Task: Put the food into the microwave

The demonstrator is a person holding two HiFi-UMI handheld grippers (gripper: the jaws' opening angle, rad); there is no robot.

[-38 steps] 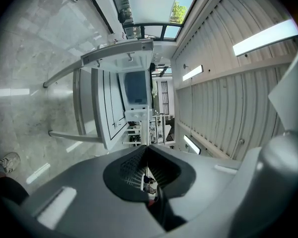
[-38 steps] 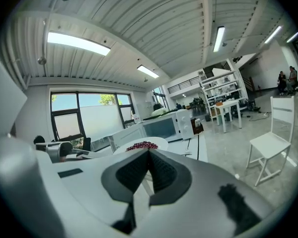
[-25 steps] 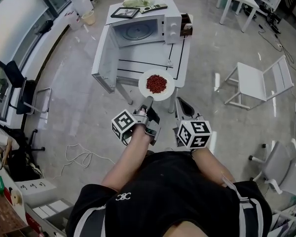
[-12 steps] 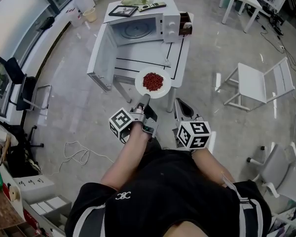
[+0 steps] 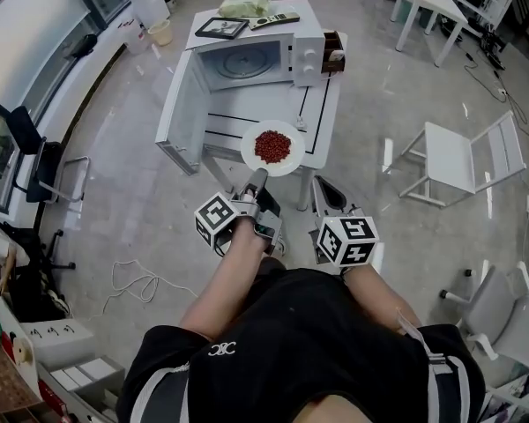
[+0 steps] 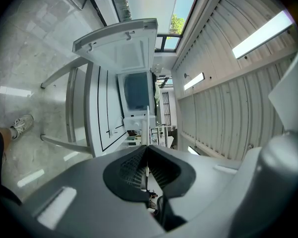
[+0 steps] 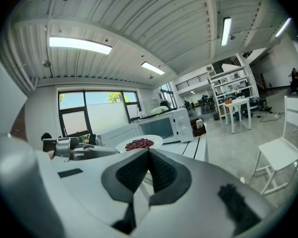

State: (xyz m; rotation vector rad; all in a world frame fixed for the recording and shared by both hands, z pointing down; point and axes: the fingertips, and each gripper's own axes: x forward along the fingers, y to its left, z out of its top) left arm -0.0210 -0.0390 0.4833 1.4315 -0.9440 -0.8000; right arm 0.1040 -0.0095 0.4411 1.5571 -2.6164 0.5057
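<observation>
A white plate (image 5: 284, 159) heaped with red food hangs over the front edge of the white table (image 5: 317, 113). My left gripper (image 5: 261, 176) is shut on the plate's near rim. From the left gripper view the plate (image 6: 148, 125) shows edge-on as a thin white line between the pads. The white microwave (image 5: 247, 60) stands at the table's far end, its door (image 5: 182, 104) swung wide open to the left and its cavity bare. My right gripper (image 5: 318, 184) is shut on nothing, beside the plate on the right. In the right gripper view, plate (image 7: 139, 143) and microwave (image 7: 165, 125) lie ahead, left.
On the microwave lie a framed tablet (image 5: 223, 26), a remote (image 5: 276, 18) and a green bag (image 5: 244, 3). A brown box (image 5: 333, 49) stands at its right. A white folding chair (image 5: 472, 152) is on the right, a cable (image 5: 141, 280) on the floor at left.
Both grippers and the plate have moved forward, so the plate now hangs over the table's front edge, closer to the microwave. The grip on the plate is unchanged.
</observation>
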